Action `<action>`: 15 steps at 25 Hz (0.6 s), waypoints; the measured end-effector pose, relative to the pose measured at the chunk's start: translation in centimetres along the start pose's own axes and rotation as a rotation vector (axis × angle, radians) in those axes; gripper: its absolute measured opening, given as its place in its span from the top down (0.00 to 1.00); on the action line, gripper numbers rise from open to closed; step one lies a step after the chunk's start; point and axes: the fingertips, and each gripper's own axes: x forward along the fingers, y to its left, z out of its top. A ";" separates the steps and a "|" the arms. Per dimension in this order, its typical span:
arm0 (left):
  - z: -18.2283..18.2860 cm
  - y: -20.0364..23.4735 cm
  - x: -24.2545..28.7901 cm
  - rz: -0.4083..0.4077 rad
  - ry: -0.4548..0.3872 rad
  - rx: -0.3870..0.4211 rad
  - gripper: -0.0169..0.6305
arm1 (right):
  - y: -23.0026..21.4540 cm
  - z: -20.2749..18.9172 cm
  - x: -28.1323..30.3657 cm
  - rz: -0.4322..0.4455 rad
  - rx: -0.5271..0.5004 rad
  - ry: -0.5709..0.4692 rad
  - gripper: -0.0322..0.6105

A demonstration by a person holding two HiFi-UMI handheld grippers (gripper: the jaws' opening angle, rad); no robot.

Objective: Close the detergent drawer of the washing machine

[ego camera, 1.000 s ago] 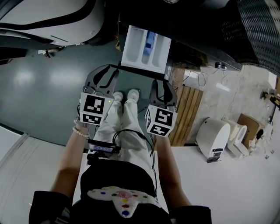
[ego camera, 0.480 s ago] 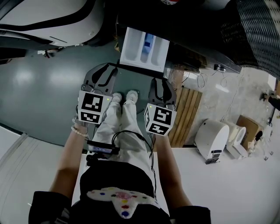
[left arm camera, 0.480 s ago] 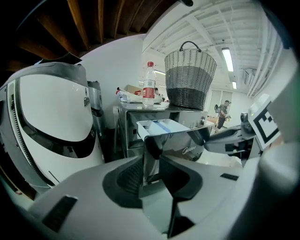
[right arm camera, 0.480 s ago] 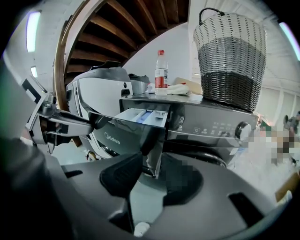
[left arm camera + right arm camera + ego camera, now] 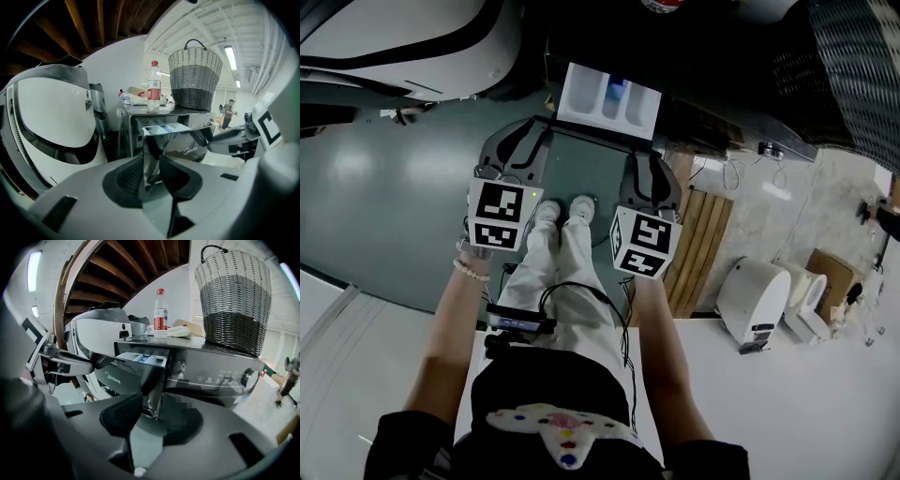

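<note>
likely the light, stiff white plastic detergent drawer [image 5: 609, 98] slides easily, so push its front corners evenly with your left gripper [image 5: 147, 164] and right gripper [image 5: 152, 411], both jaws spread, pinching nothing.

Brand name "Midea": pale letters on the dark front of the washing machine [image 5: 112, 378], which I can read in both gripper views. Red label on the bottle [image 5: 161, 323] and symbols on the control panel [image 5: 220, 378]: too small for me to read.
</note>
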 end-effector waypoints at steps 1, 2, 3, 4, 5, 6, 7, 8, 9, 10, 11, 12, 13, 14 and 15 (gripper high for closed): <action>0.2 0.2 0.3 0.005 -0.003 -0.002 0.80 | -0.1 0.2 0.3 -0.002 -0.002 -0.002 0.74; 0.4 0.3 0.5 0.010 -0.006 -0.003 0.80 | -0.2 0.4 0.5 -0.004 -0.002 -0.003 0.74; 0.6 0.5 0.8 0.016 -0.009 -0.004 0.80 | -0.3 0.6 0.8 -0.005 -0.002 -0.004 0.74; 0.7 0.6 1.0 0.020 -0.013 -0.006 0.80 | -0.3 0.8 1.1 -0.006 0.000 -0.006 0.74; 0.9 0.7 1.3 0.024 -0.017 -0.008 0.80 | -0.4 1.0 1.4 -0.006 0.003 -0.008 0.74; 1.1 0.8 1.5 0.027 -0.021 -0.010 0.80 | -0.6 1.1 1.6 -0.007 0.007 -0.010 0.74; 1.2 0.9 1.7 0.029 -0.023 -0.013 0.80 | -0.7 1.2 1.8 -0.007 0.011 -0.010 0.74; 1.3 1.0 1.9 0.030 -0.025 -0.014 0.80 | -0.8 1.4 2.0 -0.008 0.013 -0.010 0.74; 1.4 1.1 2.1 0.030 -0.027 -0.015 0.80 | -0.8 1.5 2.2 -0.011 0.013 -0.011 0.74; 1.6 1.2 2.3 0.030 -0.029 -0.015 0.80 | -0.9 1.8 2.4 -0.014 0.013 -0.011 0.74; 1.8 1.4 2.5 0.032 -0.031 -0.014 0.81 | -0.9 2.0 2.7 -0.017 0.013 -0.012 0.74; 2.0 1.6 2.6 0.034 -0.032 -0.013 0.81 | -0.9 2.2 2.9 -0.019 0.015 -0.012 0.74; 2.2 1.8 2.8 0.037 -0.033 -0.012 0.81 | -0.9 2.4 3.1 -0.021 0.018 -0.012 0.74; 2.3 1.9 3.0 0.040 -0.033 -0.010 0.81 | -0.9 2.5 3.3 -0.022 0.022 -0.011 0.74; 2.4 2.0 3.2 0.043 -0.034 -0.009 0.80 | -1.0 2.7 3.5 -0.024 0.027 -0.011 0.74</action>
